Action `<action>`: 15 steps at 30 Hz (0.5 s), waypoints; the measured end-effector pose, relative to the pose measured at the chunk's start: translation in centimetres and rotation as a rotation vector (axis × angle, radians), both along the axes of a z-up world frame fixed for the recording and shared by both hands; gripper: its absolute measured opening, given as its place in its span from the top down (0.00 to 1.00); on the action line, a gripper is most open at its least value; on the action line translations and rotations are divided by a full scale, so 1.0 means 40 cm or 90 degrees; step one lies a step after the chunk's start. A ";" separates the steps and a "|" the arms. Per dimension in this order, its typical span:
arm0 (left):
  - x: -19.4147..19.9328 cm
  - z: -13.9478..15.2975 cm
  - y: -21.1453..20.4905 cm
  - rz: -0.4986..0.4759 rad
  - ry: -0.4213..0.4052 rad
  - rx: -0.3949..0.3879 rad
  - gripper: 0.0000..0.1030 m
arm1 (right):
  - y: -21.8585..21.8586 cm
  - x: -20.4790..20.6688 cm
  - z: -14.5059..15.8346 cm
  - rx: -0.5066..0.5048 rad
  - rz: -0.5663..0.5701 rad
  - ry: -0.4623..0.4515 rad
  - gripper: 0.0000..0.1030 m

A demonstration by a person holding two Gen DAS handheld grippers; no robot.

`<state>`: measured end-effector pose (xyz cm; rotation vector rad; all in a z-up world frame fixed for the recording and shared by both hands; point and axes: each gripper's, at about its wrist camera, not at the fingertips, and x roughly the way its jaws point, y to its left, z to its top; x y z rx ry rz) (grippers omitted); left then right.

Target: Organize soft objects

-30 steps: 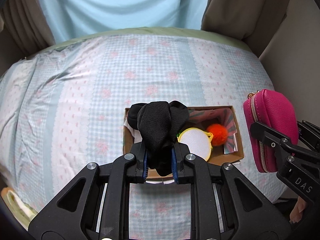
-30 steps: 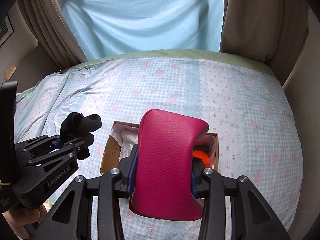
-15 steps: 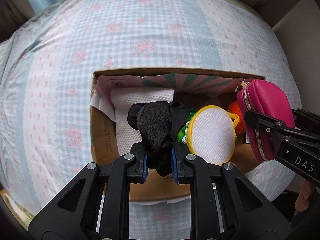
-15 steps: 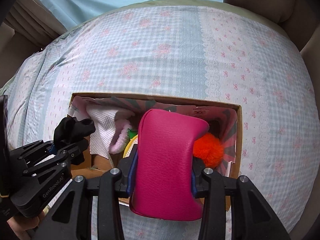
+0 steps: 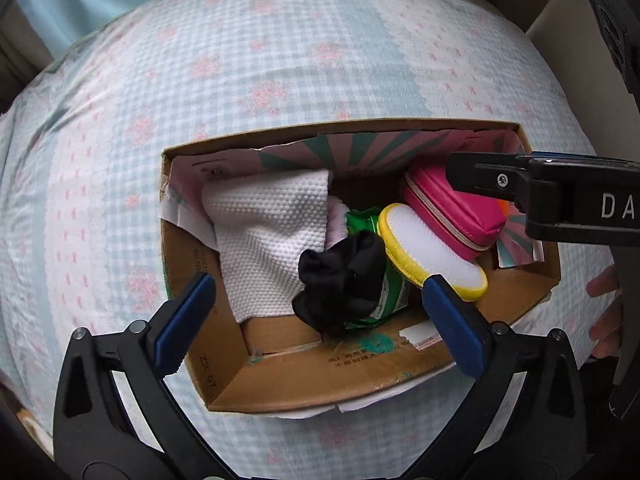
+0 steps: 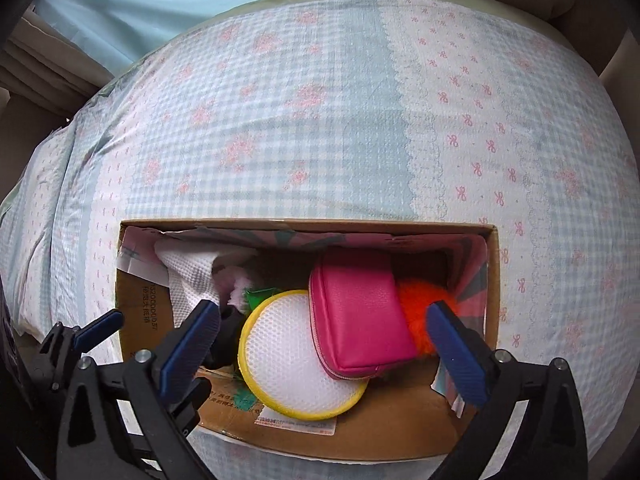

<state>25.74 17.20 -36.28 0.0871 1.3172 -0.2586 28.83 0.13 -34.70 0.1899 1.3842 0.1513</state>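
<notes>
A cardboard box (image 5: 280,376) (image 6: 140,292) lies on the bed. In it are a black cloth (image 5: 344,276), a white textured cloth (image 5: 264,236) (image 6: 188,272), a green packet (image 5: 384,292), a round white pad with a yellow rim (image 5: 432,252) (image 6: 296,352), a pink zip pouch (image 5: 448,212) (image 6: 356,320) and an orange pompom (image 6: 420,304). My left gripper (image 5: 320,312) is open and empty just above the black cloth. My right gripper (image 6: 324,344) is open and empty above the pink pouch.
The bed has a blue and pink checked cover (image 5: 280,60) (image 6: 320,120). Curtains (image 6: 140,0) hang behind it. The right gripper's arm (image 5: 560,200) reaches over the box's right end in the left wrist view.
Both grippers moved down over the box and opened. The black cloth dropped from the left gripper into the box. The pink pouch dropped from the right gripper into the box.
</notes>
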 end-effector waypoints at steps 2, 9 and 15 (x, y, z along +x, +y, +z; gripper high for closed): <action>-0.014 -0.002 0.006 0.005 0.000 -0.004 0.00 | -0.009 -0.006 0.018 -0.023 -0.006 -0.012 0.01; -0.063 0.026 0.014 0.020 -0.008 0.000 0.00 | -0.032 -0.068 0.058 -0.060 -0.001 -0.030 0.01; -0.097 0.110 0.005 0.027 -0.041 0.004 0.00 | -0.053 -0.114 0.107 -0.042 -0.021 -0.054 0.01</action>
